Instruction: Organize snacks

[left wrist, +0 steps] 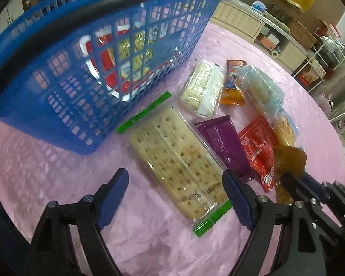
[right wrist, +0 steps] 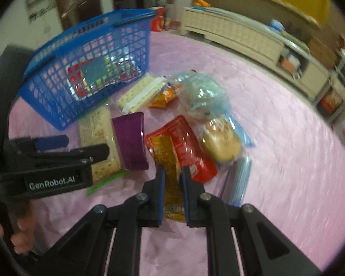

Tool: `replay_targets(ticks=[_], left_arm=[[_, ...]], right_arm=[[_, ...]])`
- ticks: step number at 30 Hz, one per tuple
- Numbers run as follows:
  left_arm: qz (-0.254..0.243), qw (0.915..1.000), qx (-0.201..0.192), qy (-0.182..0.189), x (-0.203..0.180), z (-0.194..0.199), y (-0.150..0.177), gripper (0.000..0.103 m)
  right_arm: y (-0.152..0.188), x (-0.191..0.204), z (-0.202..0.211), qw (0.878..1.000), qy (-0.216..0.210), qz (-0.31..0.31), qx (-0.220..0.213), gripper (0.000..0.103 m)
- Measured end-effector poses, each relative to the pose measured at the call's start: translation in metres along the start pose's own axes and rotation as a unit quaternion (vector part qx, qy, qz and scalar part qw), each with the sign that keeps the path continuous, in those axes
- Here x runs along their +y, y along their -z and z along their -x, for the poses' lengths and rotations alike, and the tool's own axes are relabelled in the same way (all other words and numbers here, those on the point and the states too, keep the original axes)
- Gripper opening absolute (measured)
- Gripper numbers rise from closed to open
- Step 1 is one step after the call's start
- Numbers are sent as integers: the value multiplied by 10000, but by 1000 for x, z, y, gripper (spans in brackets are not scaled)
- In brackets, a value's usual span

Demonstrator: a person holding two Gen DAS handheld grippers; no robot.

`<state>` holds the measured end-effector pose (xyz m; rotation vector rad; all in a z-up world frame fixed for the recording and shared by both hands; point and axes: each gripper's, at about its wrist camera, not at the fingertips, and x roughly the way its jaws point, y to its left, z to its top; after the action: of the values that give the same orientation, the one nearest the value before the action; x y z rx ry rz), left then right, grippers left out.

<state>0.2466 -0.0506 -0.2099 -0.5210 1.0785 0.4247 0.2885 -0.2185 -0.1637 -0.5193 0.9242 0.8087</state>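
Observation:
My left gripper (left wrist: 176,191) stands open just above the pink cloth, its blue pads on either side of the near end of a long cracker pack (left wrist: 172,158) with green sealed ends. They do not press on it. My right gripper (right wrist: 173,172) is shut on an amber snack packet (right wrist: 166,154), lifted over the red pack (right wrist: 191,147). In the left wrist view that gripper (left wrist: 294,178) and its packet (left wrist: 289,158) show at the right. The blue basket (left wrist: 57,87) holds several snacks.
On the pink cloth (right wrist: 276,149) lie a purple pack (left wrist: 223,142), a white cracker pack (left wrist: 202,87), an orange packet (left wrist: 232,87) and bagged bread (right wrist: 220,142). A low cream cabinet (right wrist: 230,32) runs behind. A hand (right wrist: 23,237) holds the left gripper (right wrist: 87,146).

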Motion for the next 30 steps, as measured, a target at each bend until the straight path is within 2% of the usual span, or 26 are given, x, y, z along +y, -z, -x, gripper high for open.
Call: replay_targets(ticks=[4, 9, 12, 15, 18, 23, 27, 30], left_arm=[[151, 9998, -122, -66, 1, -6, -6, 82], [89, 9995, -127, -257, -9, -14, -15, 82], [3, 9990, -106, -439, -16, -22, -20, 82], [-44, 9992, -111, -377, -16, -22, -16, 82], [-559, 9981, 2, -266, -22, -21, -8, 82], [-1052, 9942, 145, -194, -22, -18, -5, 71], [-985, 9948, 273, -7, -12, -11, -5, 66], [-1128, 9930, 340, 96, -8, -5, 3, 66]], right_arm=[[-14, 1, -6, 9994, -77, 326, -82, 17], [-23, 4, -15, 9980, -266, 572, -56, 17], [-24, 1, -21, 9981, -351, 506, -9, 17], [-20, -4, -24, 9978, -517, 413, 29, 17], [-16, -7, -23, 9979, -527, 369, 60, 17], [-12, -7, -15, 9976, -661, 200, 72, 17], [-8, -3, -7, 9983, -566, 117, 108, 17], [-1, 1, 5, 9985, -527, -11, 108, 17]])
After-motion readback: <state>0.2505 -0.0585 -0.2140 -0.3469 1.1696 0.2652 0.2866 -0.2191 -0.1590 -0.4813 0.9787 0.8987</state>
